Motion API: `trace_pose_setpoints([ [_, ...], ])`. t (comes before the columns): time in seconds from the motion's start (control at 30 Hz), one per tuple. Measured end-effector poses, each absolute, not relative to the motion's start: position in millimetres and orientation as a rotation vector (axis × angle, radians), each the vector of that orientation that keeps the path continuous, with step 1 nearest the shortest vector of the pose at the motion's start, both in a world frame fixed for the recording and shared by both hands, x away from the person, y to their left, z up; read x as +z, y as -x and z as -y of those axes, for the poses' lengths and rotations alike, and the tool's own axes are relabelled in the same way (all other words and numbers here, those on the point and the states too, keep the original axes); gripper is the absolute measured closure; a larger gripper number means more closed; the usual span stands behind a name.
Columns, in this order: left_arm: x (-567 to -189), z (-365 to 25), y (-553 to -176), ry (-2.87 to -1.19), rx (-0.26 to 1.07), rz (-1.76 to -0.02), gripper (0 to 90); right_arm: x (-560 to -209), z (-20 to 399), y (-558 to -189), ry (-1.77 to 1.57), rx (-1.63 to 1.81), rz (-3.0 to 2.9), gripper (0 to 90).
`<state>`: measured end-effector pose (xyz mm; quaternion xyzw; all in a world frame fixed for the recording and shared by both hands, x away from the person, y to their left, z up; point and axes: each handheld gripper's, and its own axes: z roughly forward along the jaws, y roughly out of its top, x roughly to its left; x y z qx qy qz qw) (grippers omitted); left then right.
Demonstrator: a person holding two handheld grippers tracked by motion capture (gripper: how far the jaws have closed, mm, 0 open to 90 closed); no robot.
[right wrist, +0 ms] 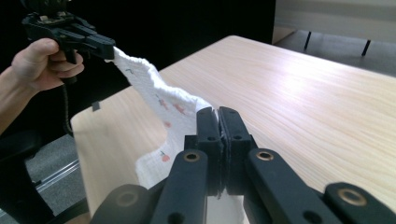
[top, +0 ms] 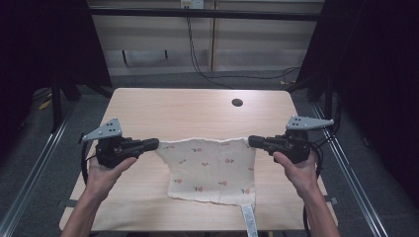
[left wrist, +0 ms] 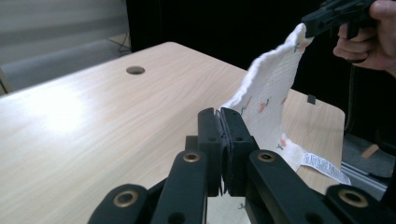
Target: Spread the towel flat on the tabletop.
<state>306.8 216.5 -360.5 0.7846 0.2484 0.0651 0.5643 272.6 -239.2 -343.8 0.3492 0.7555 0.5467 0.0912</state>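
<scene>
A white cloth (top: pixel 210 168) with small red flower prints hangs stretched between both grippers above the wooden table (top: pixel 197 111). My left gripper (top: pixel 157 143) is shut on the cloth's upper left corner, and my right gripper (top: pixel 250 141) is shut on its upper right corner. The cloth's lower edge rests on the table, with a white care label (top: pixel 249 219) trailing off the near edge. In the left gripper view the jaws (left wrist: pixel 220 114) pinch the cloth (left wrist: pixel 268 93), which rises to the other gripper (left wrist: pixel 310 25). In the right gripper view the jaws (right wrist: pixel 218 113) hold the cloth (right wrist: pixel 159 100).
A round cable hole (top: pixel 237 102) sits near the table's far right. Dark curtains stand on both sides, metal rails (top: pixel 34 173) flank the table, and a black cable (top: pixel 197 64) runs across the floor behind it.
</scene>
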Motion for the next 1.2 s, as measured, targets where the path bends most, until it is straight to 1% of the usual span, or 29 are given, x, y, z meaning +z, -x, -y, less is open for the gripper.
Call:
trace_pose_setpoints([
  [0.47, -384, -222, -327, -1.839, 0.131, -0.674, 88.0, -373, 242, -315, -1.106, 1.590, -2.254, 88.4],
  [0.73, -407, -213, -359, -1.841, 0.098, -0.735, 87.9, -389, 243, -336, -1.164, 1.545, -2.254, 88.4],
  [0.77, -412, -210, -365, -1.866, 0.106, -0.761, 87.9, -393, 241, -340, -1.173, 1.516, -2.256, 88.4],
  [1.07, -425, -199, -381, -1.848, 0.088, -0.769, 87.8, -407, 237, -357, -1.218, 1.482, -2.256, 88.4],
  [1.2, -438, -194, -390, -1.870, 0.080, -0.789, 87.8, -416, 237, -367, -1.252, 1.443, -2.275, 88.3],
])
